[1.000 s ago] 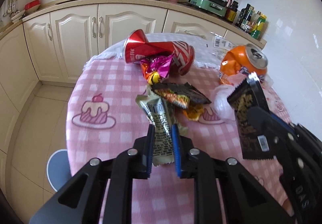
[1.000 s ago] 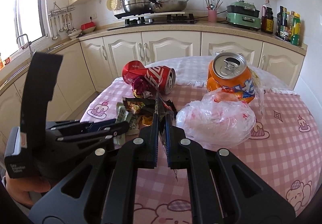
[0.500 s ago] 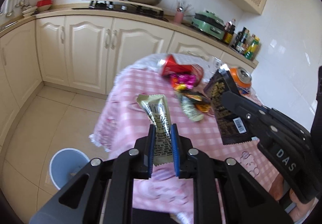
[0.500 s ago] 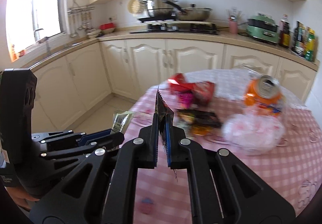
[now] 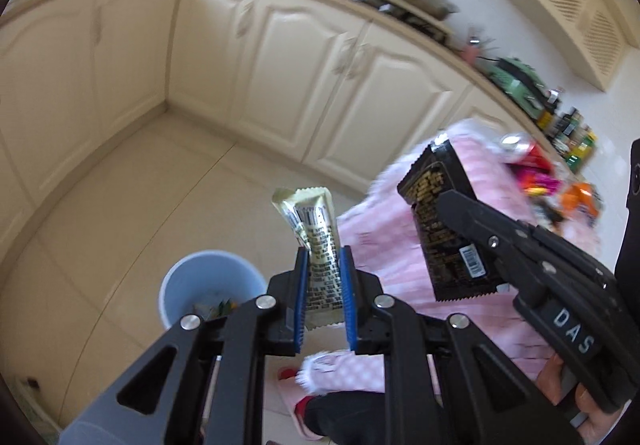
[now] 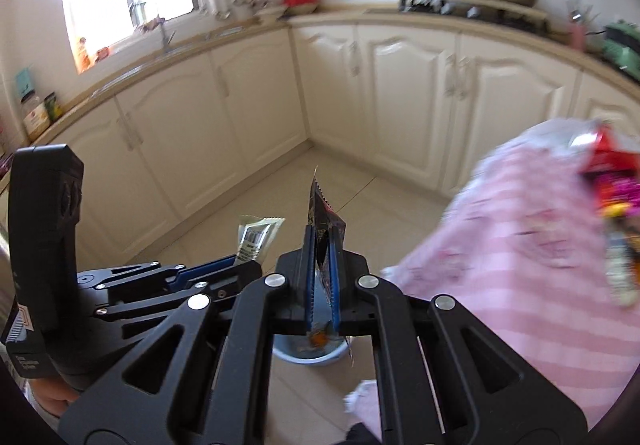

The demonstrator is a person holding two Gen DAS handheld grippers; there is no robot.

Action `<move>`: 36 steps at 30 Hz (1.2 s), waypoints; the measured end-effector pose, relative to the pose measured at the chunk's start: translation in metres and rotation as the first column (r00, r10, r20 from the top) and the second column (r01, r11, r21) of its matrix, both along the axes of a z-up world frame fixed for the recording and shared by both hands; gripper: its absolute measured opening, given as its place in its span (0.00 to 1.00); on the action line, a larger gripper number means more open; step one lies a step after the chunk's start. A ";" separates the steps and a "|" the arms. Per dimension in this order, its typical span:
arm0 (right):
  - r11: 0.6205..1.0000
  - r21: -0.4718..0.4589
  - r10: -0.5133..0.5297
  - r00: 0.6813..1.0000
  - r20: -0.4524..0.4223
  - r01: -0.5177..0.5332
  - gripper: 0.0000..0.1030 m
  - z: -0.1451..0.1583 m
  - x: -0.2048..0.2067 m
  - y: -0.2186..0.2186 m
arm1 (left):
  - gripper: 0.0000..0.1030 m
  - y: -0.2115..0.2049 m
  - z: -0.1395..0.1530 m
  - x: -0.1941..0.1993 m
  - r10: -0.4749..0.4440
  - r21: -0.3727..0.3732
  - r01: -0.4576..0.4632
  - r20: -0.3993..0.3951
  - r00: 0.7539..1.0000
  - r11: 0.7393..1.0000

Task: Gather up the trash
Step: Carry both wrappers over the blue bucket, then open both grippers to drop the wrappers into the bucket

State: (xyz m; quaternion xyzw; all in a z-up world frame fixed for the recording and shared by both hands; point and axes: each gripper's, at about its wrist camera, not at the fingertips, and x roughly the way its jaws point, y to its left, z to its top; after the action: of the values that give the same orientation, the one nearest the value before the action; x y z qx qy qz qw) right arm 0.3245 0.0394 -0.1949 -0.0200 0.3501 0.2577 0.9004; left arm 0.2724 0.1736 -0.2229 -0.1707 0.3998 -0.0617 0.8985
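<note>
My left gripper [image 5: 323, 265] is shut on a gold snack wrapper [image 5: 312, 233], held above the floor beside a light blue trash bin [image 5: 188, 281] that has some trash in it. My right gripper [image 6: 322, 245] is shut on a black snack wrapper [image 6: 320, 213] edge-on, with the bin [image 6: 308, 353] showing below the jaws. In the left wrist view the right gripper [image 5: 448, 201] holds the black wrapper [image 5: 444, 229] to the right. The left gripper [image 6: 236, 259] with the gold wrapper [image 6: 256, 237] shows in the right wrist view.
The round table with a pink checked cloth [image 5: 500, 285] stands to the right, with a red can [image 5: 524, 153] and more wrappers [image 6: 616, 205] on it. Cream cabinets [image 5: 280, 57] line the walls. The tiled floor [image 5: 120, 197] is around the bin. A slippered foot [image 5: 304, 401] is below.
Both grippers have swung left, away from the table, and tilted down with their wrappers. The bin is now close below them.
</note>
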 end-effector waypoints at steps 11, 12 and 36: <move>0.999 -0.047 0.010 0.983 -0.182 -0.019 0.06 -0.108 0.058 0.059 | 0.27 0.064 -0.117 0.053 0.063 -0.050 -0.074 -0.199 0.978 0.996; 0.999 -0.051 0.008 0.982 -0.191 -0.018 0.06 -0.114 0.061 0.060 | 0.34 0.066 -0.125 0.054 0.072 -0.057 -0.085 -0.206 0.976 0.995; 0.998 -0.067 -0.016 0.984 -0.177 0.004 0.07 -0.106 0.064 0.053 | 0.46 0.081 -0.121 0.045 0.148 -0.057 -0.163 -0.212 0.966 0.985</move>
State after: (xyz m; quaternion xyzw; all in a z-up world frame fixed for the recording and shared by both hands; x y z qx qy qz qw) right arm 0.3880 0.0926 -0.3011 -0.0252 0.4375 0.2420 0.8657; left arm 0.3174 0.2545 -0.3437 -0.2402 0.4741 0.0123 0.8470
